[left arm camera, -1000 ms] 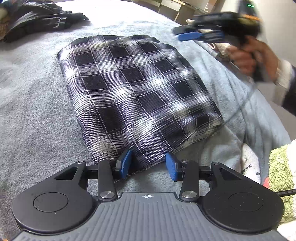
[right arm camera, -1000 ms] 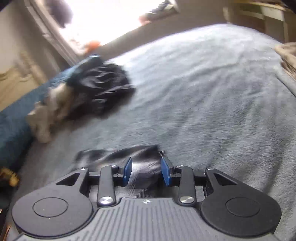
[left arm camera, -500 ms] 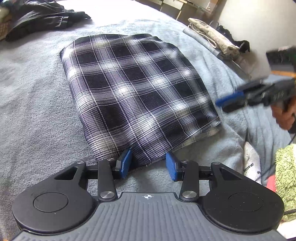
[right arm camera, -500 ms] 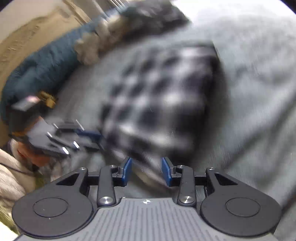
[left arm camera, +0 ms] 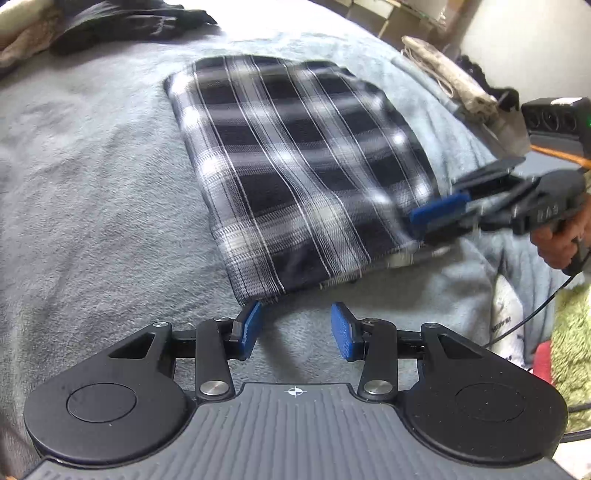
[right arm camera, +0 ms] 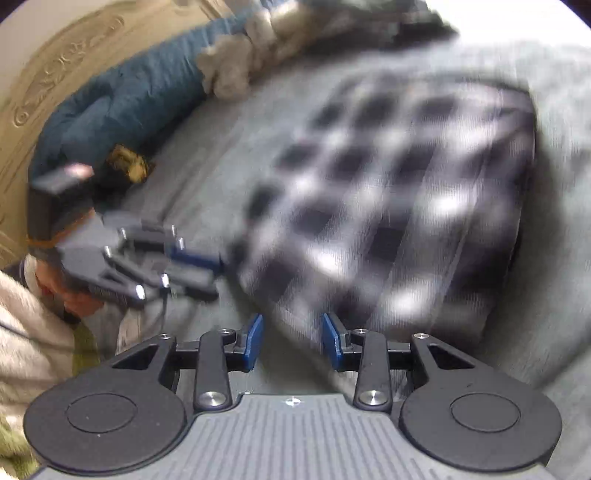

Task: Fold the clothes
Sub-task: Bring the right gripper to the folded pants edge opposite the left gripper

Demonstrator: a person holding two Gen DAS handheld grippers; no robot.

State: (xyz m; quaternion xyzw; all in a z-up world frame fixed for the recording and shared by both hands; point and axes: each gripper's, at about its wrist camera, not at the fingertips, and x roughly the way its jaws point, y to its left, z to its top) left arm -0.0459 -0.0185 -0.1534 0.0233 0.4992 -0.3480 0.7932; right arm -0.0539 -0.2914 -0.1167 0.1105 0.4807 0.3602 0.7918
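Note:
A folded dark plaid garment (left arm camera: 295,166) lies flat on the grey blanket (left arm camera: 92,184). My left gripper (left arm camera: 295,328) is open and empty, just short of the garment's near edge, its left pad close to the near corner. My right gripper (right arm camera: 291,339) is open at the garment's right near corner; in the left wrist view its blue fingertips (left arm camera: 439,210) touch that corner. The plaid garment (right arm camera: 388,203) is blurred in the right wrist view, where the left gripper (right arm camera: 199,266) shows at the left.
A dark clothes pile (left arm camera: 129,26) lies at the far left of the bed. A folded light item (left arm camera: 443,70) lies at the far right edge. A green fluffy cloth (left arm camera: 572,350) sits at the right. A blue pillow (right arm camera: 129,99) lies along the headboard.
My left gripper has drawn back a little from the garment's near edge. My right gripper has swung down from above the bed to the garment's right near corner.

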